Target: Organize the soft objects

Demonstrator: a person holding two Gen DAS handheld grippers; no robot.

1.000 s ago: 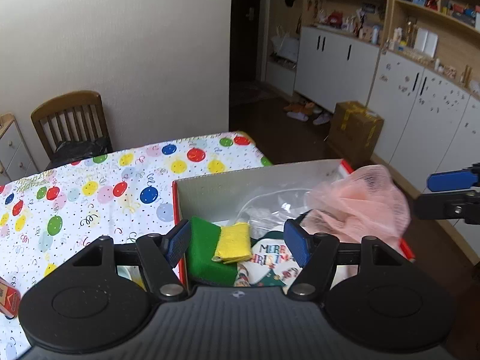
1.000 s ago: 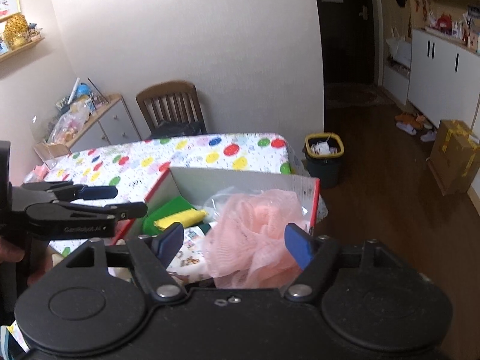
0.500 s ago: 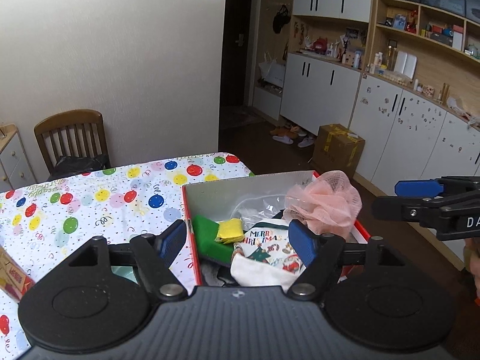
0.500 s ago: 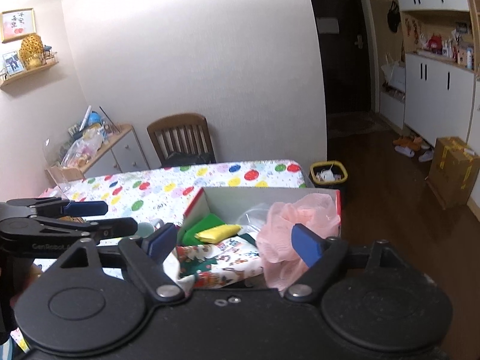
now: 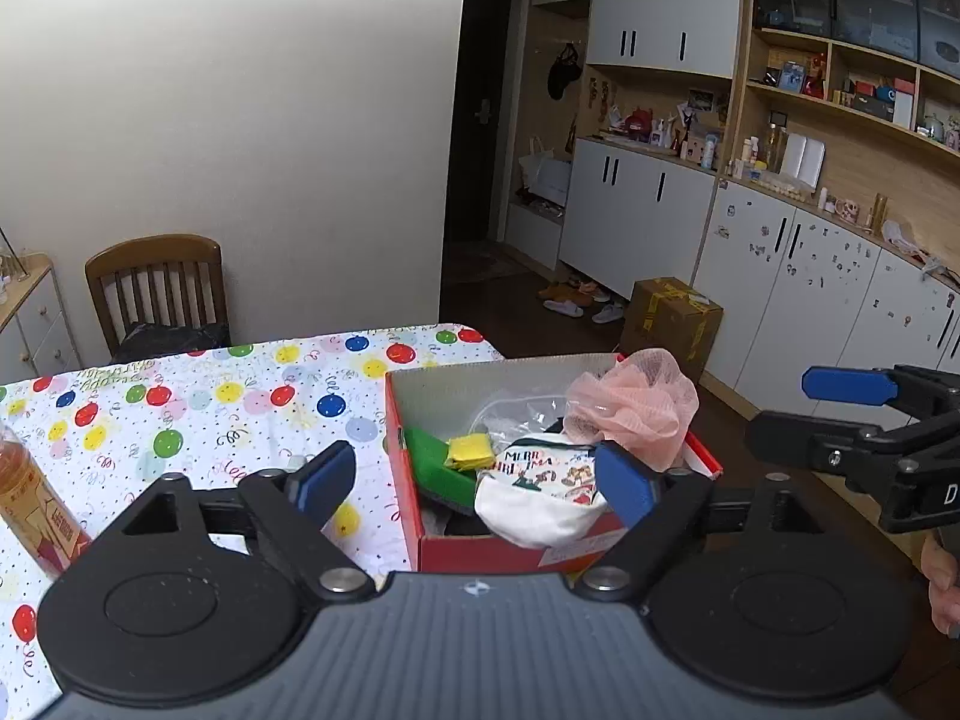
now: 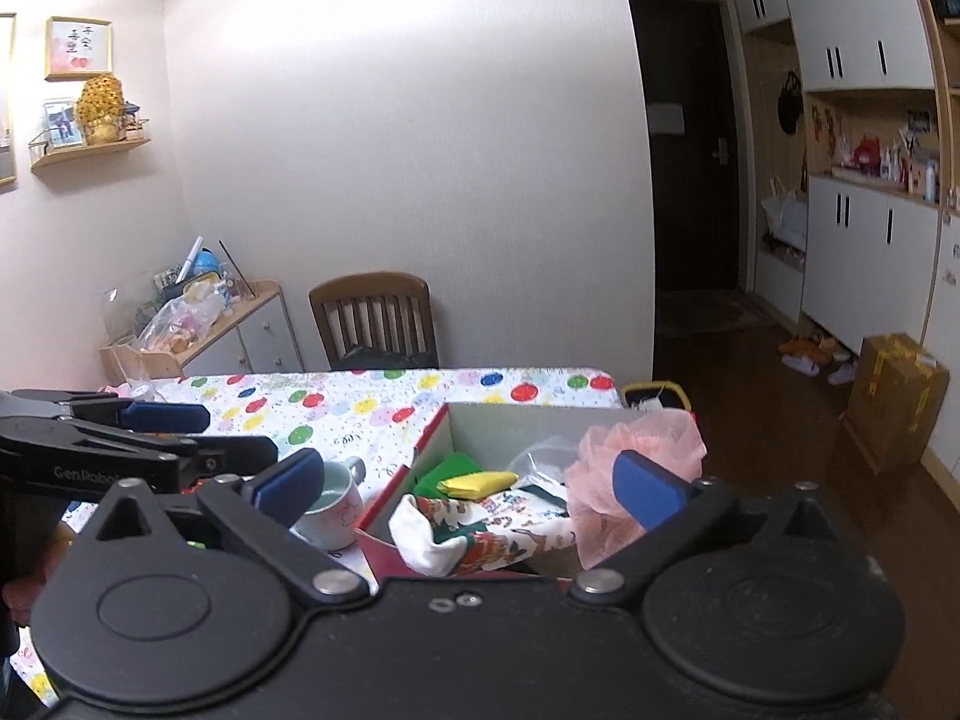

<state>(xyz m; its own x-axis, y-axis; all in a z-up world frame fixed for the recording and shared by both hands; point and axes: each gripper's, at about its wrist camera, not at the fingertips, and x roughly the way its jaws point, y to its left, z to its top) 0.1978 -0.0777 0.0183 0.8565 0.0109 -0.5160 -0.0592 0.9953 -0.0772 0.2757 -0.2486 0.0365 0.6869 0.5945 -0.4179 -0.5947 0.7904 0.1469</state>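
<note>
Holding pink pouf (image 5: pixel 633 402), Christmas cloth (image 5: pixel 540 489), red box (image 5: pixel 480 549)

The right tool (image 6: pixel 468 480) hangs with jaws opening, nothing between them. At twelve o'clock, a red box (image 6: pixel 429 435) holds a pink mesh pouf (image 6: pixel 636 438), a yellow cloth (image 6: pixel 477 483) and Christmas-print fabric (image 6: pixel 480 531); a mug (image 6: pixel 333 507) stands at ten.

pink mesh pouf (image 5: pixel 633 405), christmas sock (image 5: pixel 540 489), green-yellow sponge (image 5: pixel 447 459) in red box (image 5: pixel 480 549).

Tablecloth (image 5: pixel 198 420) left of the box (image 5: pixel 510 546) lies open; a cup (image 6: pixel 333 504) crowds its near corner.
</note>
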